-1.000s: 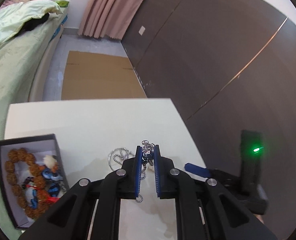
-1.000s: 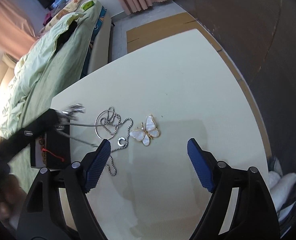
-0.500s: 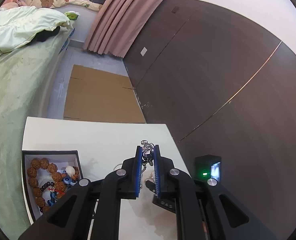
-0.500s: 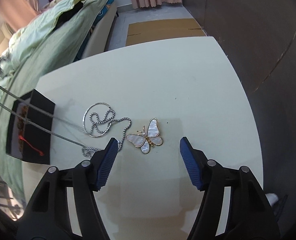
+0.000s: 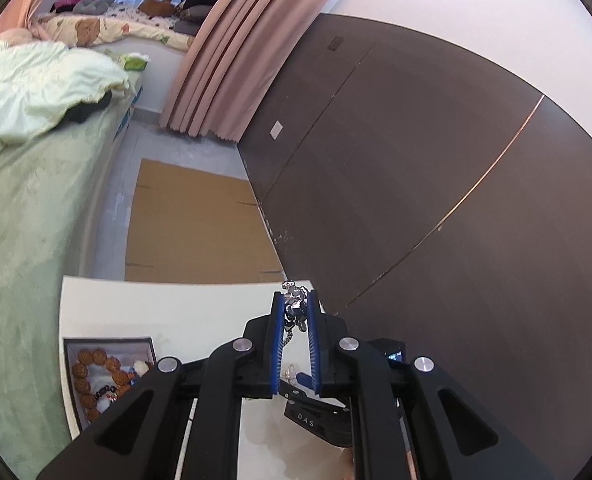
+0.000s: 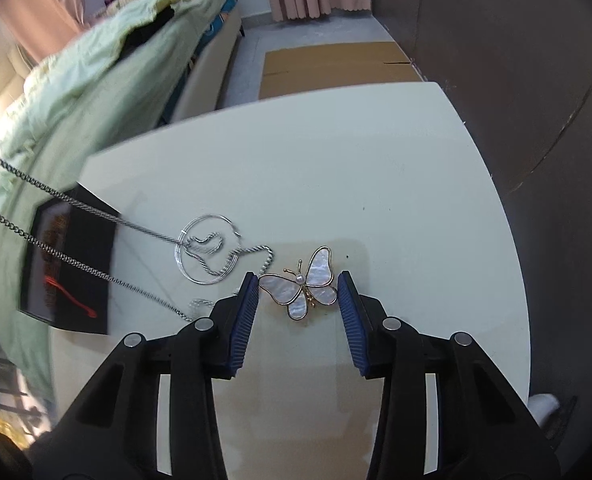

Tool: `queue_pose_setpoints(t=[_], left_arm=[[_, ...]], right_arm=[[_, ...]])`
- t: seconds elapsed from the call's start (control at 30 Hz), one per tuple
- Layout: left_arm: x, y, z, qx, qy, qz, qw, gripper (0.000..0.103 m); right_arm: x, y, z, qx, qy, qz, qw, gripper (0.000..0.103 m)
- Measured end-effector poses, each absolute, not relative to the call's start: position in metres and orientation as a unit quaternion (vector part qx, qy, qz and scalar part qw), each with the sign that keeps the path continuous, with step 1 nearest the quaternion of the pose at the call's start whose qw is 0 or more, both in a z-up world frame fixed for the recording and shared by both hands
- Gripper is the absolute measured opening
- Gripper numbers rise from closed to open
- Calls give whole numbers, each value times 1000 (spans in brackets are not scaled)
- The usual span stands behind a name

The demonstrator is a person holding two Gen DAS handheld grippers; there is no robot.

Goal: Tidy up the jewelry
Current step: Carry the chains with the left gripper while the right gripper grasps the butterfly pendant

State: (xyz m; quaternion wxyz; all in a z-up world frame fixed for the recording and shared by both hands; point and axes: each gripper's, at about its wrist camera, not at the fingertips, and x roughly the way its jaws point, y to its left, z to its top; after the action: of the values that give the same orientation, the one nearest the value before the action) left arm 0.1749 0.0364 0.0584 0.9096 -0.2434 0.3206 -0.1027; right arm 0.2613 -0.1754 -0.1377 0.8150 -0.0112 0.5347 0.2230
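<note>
Silver chain (image 5: 294, 307) sits clamped in your raised left gripper (image 5: 295, 298). Your right gripper (image 6: 298, 286) hangs low over the desk (image 6: 376, 184), pads spread around the butterfly (image 6: 306, 282).

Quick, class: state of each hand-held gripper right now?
Left gripper: shut on the chain.
Right gripper: open around the butterfly brooch.

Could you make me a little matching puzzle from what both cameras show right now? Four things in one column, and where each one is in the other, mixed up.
Things:
1. silver chain
2. butterfly brooch
3. wooden bead bracelet
4. wire hoop

Places:
A. lying in the black box
B. flat on the table, between the open jaws of the right gripper
C. on the table, left of the butterfly
D. pinched at one end in the left gripper, strung up off the table

Pairs: 1-D, 2-B, 3-A, 4-C
</note>
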Motion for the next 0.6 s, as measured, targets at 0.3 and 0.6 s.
queue_pose_setpoints(t=[0.3, 0.6], left_arm=[[160, 29, 124, -215, 285, -90, 930, 9], [142, 23, 196, -180, 242, -83, 950, 9]], right_arm=[[259, -196, -113, 66, 512, 250, 819, 42], [254, -208, -88, 130, 480, 282, 821, 42]])
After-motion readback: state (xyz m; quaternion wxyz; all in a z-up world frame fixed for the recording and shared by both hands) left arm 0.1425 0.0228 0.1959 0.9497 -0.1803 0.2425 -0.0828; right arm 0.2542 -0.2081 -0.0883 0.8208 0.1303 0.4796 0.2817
